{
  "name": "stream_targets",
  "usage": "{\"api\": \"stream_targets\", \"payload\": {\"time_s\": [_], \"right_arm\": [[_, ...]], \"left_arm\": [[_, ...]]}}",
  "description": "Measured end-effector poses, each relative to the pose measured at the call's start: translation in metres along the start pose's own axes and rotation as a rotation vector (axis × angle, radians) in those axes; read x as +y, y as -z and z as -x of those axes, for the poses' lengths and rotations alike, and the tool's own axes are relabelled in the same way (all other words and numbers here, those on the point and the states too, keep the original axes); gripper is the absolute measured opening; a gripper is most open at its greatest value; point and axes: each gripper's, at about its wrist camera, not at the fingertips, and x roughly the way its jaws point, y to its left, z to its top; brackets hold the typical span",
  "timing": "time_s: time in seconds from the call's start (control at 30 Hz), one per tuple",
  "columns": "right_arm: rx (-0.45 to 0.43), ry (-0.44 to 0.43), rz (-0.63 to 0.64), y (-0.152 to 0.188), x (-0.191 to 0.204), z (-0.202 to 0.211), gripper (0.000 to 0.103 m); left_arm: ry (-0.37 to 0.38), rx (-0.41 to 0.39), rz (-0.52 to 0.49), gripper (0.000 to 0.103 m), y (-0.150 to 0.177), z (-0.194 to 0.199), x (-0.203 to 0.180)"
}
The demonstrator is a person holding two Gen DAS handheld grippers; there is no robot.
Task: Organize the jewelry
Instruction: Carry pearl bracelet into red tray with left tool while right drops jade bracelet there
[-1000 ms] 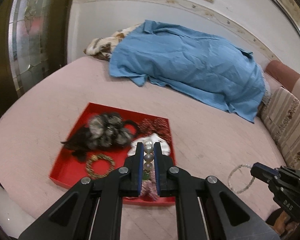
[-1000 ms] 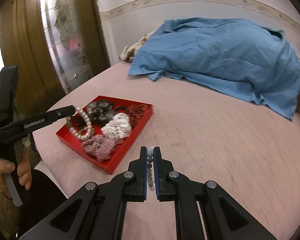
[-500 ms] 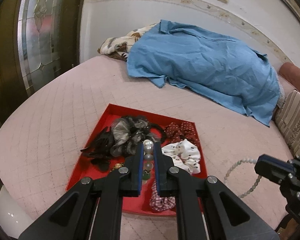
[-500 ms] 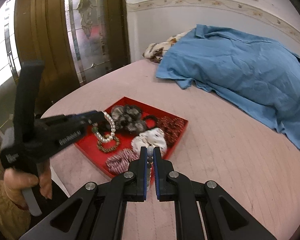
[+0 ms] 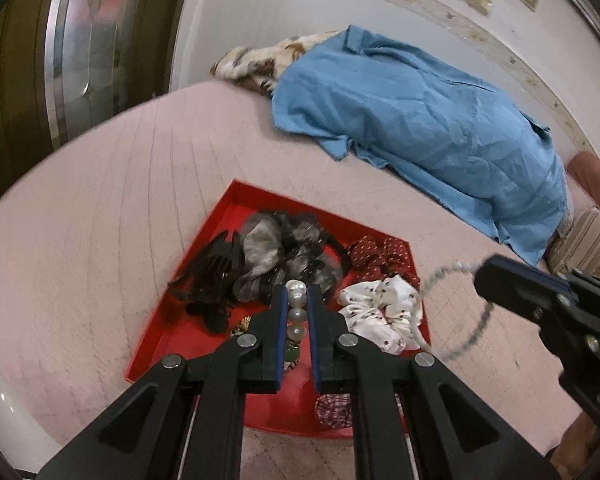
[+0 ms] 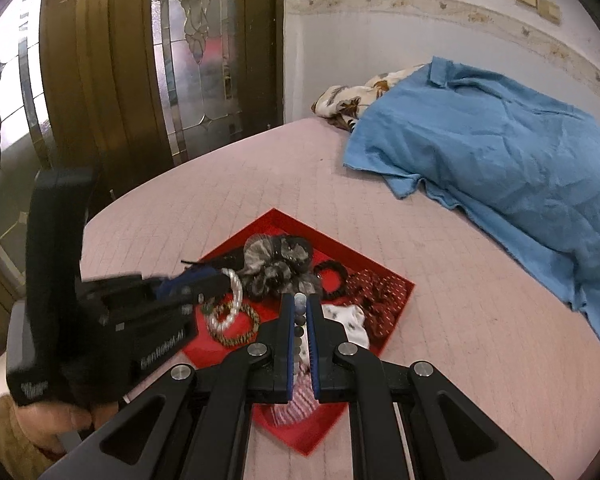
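Note:
A red tray (image 5: 244,196) (image 6: 404,300) lies on the pink bed and holds scrunchies, a black hair claw (image 5: 208,272) and a gold bracelet (image 6: 236,322). My left gripper (image 5: 298,294) is shut on a white pearl bracelet (image 5: 297,314) and holds it over the tray; its loop also shows in the right wrist view (image 6: 234,304). My right gripper (image 6: 300,304) is shut on a grey bead bracelet (image 6: 299,322), whose loop hangs by the tray's right side in the left wrist view (image 5: 456,308).
A blue cloth (image 5: 420,128) (image 6: 500,168) covers a heap at the back of the bed. A patterned pillow (image 5: 260,60) lies behind it. A glass-panelled wooden door (image 6: 140,60) stands left. Striped cushions (image 5: 588,240) sit at the right.
Both grippers have moved forward and left towards the tray. The right gripper with the grey bead bracelet now hangs beside the tray's right side.

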Motion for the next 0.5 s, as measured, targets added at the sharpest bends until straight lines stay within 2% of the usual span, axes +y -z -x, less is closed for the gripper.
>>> {"api": "stream_targets", "payload": {"time_s": [0.2,0.5], "right_arm": [[0.066,-0.059,-0.07,-0.013,-0.005,-0.048,0.007],[0.158,-0.065,-0.109,-0.005,-0.011,-0.098,0.007]], "left_arm": [[0.01,0.044,0.074,0.009,0.001,-0.016,0.021],[-0.049,0.067,0.076,0.009,0.007,-0.026,0.032]]}}
